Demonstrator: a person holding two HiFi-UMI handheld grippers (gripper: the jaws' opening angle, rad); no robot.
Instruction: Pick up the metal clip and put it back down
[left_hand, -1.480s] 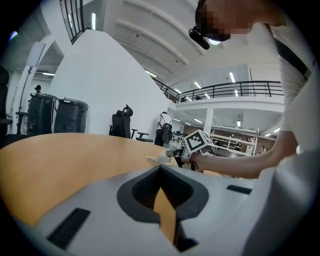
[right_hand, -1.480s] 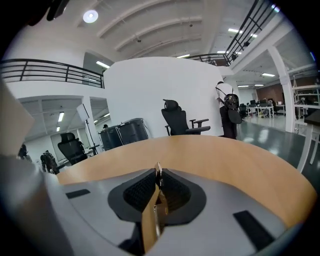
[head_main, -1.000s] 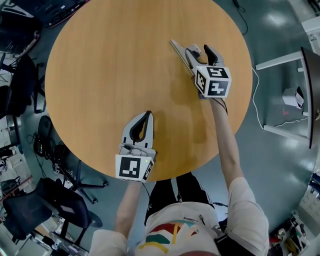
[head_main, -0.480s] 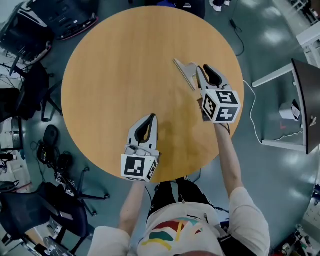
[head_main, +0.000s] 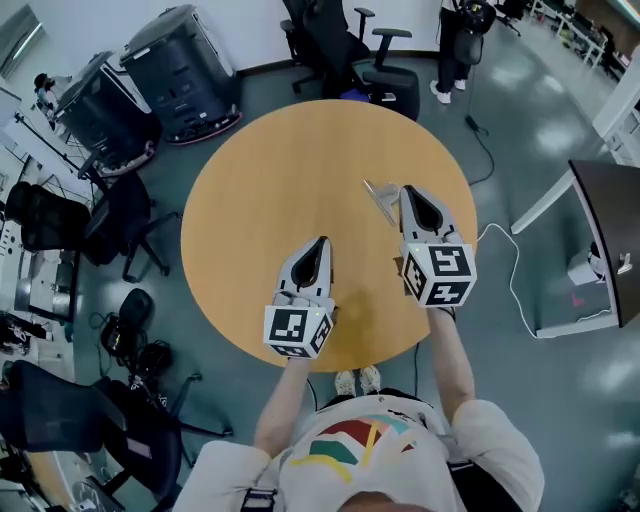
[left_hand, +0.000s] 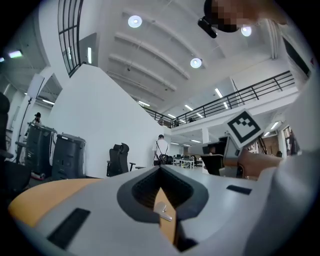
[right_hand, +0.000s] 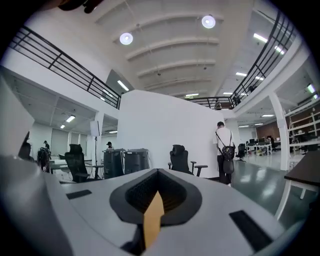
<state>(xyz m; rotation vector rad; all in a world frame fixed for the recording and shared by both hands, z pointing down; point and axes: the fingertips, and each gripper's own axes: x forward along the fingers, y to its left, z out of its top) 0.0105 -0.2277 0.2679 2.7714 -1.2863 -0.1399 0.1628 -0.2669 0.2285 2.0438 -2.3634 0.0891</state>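
Outward from the counter (head_main: 260, 190), a round wooden top:
- black office chairs (head_main: 350, 45) past its far edge
- two dark drum-shaped units (head_main: 185, 65) off its far left
- another chair (head_main: 125, 225) at its left
- a white-framed desk (head_main: 590, 250) off its right, with a cable (head_main: 497, 250) on the floor between

Metal clip (head_main: 381, 201): thin, pale grey, long and flat. It lies slanted on the counter's right half, just beside the right tongs (head_main: 407, 190) on their counter-centre side. Whether the two touch cannot be told.

Right tongs: closing, tips together, nothing between them.

Left tongs (head_main: 321, 242): tips together as well, nothing held. They are over the counter's near middle, well apart from the clip.

Bare wood runs across the counter's far and left parts. Both tongs reach in from its near edge.
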